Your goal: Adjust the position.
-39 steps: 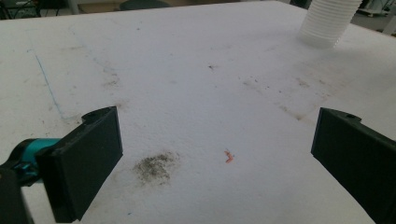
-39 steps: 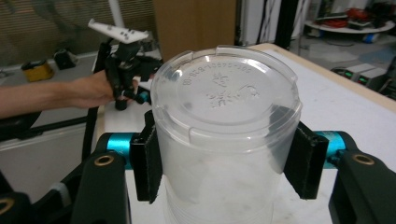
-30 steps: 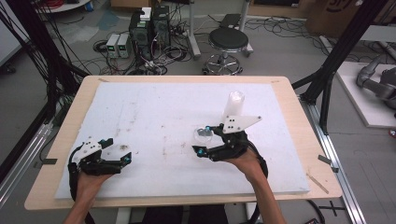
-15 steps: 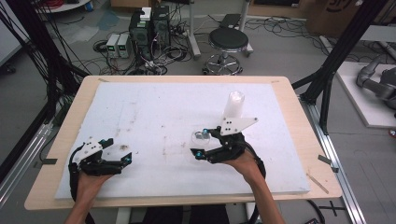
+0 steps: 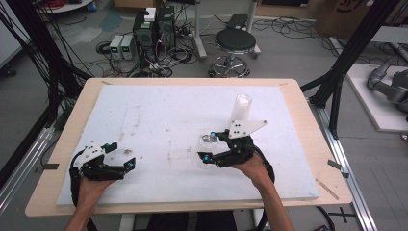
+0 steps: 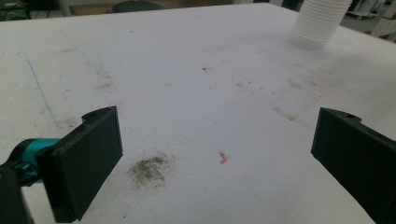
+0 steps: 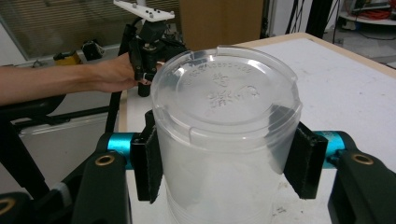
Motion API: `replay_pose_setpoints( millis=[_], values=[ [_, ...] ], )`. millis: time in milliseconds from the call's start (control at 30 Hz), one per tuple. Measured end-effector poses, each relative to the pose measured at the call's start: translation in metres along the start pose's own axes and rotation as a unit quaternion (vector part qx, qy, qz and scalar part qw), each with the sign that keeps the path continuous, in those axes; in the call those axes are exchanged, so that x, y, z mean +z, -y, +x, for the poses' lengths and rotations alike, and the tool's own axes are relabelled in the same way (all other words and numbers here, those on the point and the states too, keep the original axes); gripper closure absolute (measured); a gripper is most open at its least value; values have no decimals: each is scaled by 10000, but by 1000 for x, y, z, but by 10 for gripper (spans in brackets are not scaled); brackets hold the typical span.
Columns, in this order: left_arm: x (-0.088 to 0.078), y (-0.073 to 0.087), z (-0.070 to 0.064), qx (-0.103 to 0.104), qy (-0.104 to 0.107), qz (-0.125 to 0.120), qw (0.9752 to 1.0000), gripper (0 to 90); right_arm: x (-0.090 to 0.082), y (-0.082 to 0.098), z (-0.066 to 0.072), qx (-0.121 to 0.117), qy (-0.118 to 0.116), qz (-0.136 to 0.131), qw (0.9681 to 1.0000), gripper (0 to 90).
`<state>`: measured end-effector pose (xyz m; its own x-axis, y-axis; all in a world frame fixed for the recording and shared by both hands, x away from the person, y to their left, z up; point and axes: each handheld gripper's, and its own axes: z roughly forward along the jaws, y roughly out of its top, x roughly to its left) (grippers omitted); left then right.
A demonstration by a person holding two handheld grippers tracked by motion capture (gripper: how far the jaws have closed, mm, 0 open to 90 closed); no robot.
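Note:
A clear plastic cup (image 7: 224, 107) sits between the jaws of my right gripper (image 7: 229, 161), and both black pads (image 7: 148, 161) press on its sides. Its embossed base faces the camera. In the high view the same cup (image 5: 208, 140) shows at the tip of the right gripper (image 5: 210, 148), right of the table's middle. A stack of white cups (image 5: 242, 107) stands upright just behind that hand. My left gripper (image 5: 122, 155) rests near the front left of the board. Its jaws stand wide apart over bare foam in the left gripper view (image 6: 210, 154).
The white foam board (image 5: 163, 110) covers the wooden table (image 5: 308, 120) and bears dark smudges (image 6: 149, 169) and a small red speck (image 6: 223, 157). The cup stack (image 6: 322, 21) shows far ahead of the left gripper. A stool (image 5: 235, 41) and cabled boxes stand on the floor beyond.

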<state>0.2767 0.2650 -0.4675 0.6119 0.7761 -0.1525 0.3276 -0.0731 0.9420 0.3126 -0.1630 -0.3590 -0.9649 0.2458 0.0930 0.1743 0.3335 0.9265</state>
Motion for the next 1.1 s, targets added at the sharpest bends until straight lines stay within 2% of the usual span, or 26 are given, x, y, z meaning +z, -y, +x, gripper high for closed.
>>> replay_pose_setpoints(
  millis=[100, 267, 367, 433, 567, 667, 700, 800, 967, 1100],
  values=[
    [-1, -2, 2, 110, 191, -141, 9997, 19, 1, 0, 0, 2, -42, -8, 10000, 398],
    [-5, -13, -1, 244, 708, -342, 9966, 19, 1, -2, -1, -27, -159, -74, 9998, 401],
    [-6, -22, -6, 415, 1040, -428, 9928, 19, 1, -2, 0, -38, -193, -120, 9997, 403],
    [-5, -28, -9, 499, 1304, -456, 9892, 19, 2, -2, 0, -36, -210, -127, 9997, 403],
    [0, -38, -15, 616, 1676, -479, 9828, 19, 3, -3, 3, -63, -266, -141, 9995, 403],
    [8, -45, -26, 738, 2014, -474, 9756, 19, 3, -4, 4, -86, -311, -165, 9993, 403],
    [10, -46, -29, 754, 2082, -488, 9739, 19, 4, -4, 4, -68, -333, -192, 9992, 404],
    [20, -53, -43, 906, 2400, -498, 9652, 19, 4, -5, 5, -72, -397, -251, 9989, 405],
    [40, -64, -67, 1048, 2868, -554, 9506, 19, 4, -6, 6, -68, -529, -360, 9979, 407],
    [57, -71, -84, 1124, 3133, -602, 9410, 19, 4, -6, 6, -81, -597, -410, 9973, 407]
  ],
)
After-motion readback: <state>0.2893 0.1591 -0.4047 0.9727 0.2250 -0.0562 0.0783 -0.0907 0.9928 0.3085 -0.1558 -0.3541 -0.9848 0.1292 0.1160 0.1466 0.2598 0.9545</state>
